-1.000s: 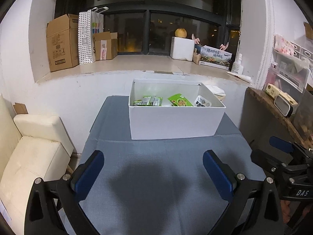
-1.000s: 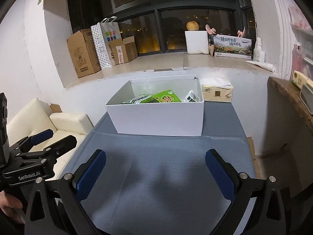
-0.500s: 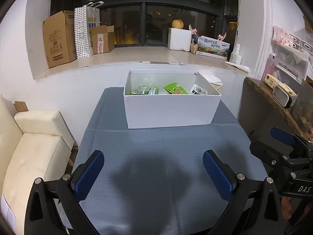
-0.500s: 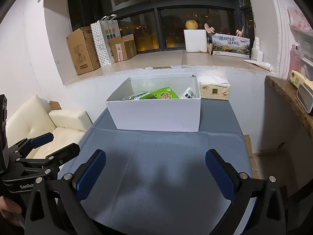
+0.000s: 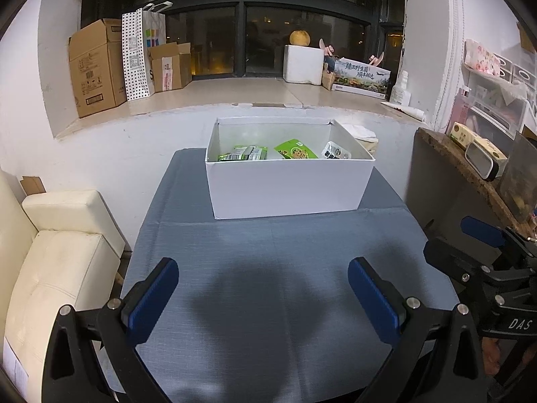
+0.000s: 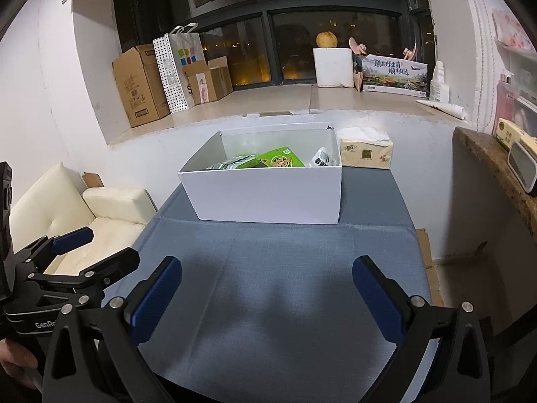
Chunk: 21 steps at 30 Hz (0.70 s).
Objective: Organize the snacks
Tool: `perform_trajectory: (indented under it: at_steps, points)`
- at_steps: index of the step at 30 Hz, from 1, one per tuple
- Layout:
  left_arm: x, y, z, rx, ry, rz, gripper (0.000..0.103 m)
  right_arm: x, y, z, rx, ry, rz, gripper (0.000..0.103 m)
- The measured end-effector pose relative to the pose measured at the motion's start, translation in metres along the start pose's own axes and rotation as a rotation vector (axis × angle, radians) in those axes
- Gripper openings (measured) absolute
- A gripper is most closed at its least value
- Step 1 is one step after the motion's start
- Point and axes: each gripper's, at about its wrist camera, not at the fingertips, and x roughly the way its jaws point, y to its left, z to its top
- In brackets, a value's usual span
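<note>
A white open box stands at the far end of the blue-grey table. Inside it lie a green snack packet, a darker green-and-silver packet and a white packet. My left gripper hangs open over the near part of the table, nothing between its fingers. My right gripper is open too and holds nothing. Each gripper shows at the edge of the other's view.
A cream sofa stands left of the table. A tissue pack lies behind the box on the right. Cardboard boxes and a dotted paper bag sit on the window sill. A wooden shelf borders the right side.
Both grippers have drawn back from the box and risen a little, so more of the table shows. Both stay open.
</note>
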Motion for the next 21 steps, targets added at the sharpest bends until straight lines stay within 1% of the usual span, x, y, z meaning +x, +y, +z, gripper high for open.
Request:
perform_trajectory:
  at_steps: [21]
  points:
    - [0.0009,-0.0005,-0.0004,0.001,0.005,0.001,0.103,-0.0014,0.0012,0.0013,0.0,0.001,0.007,0.103]
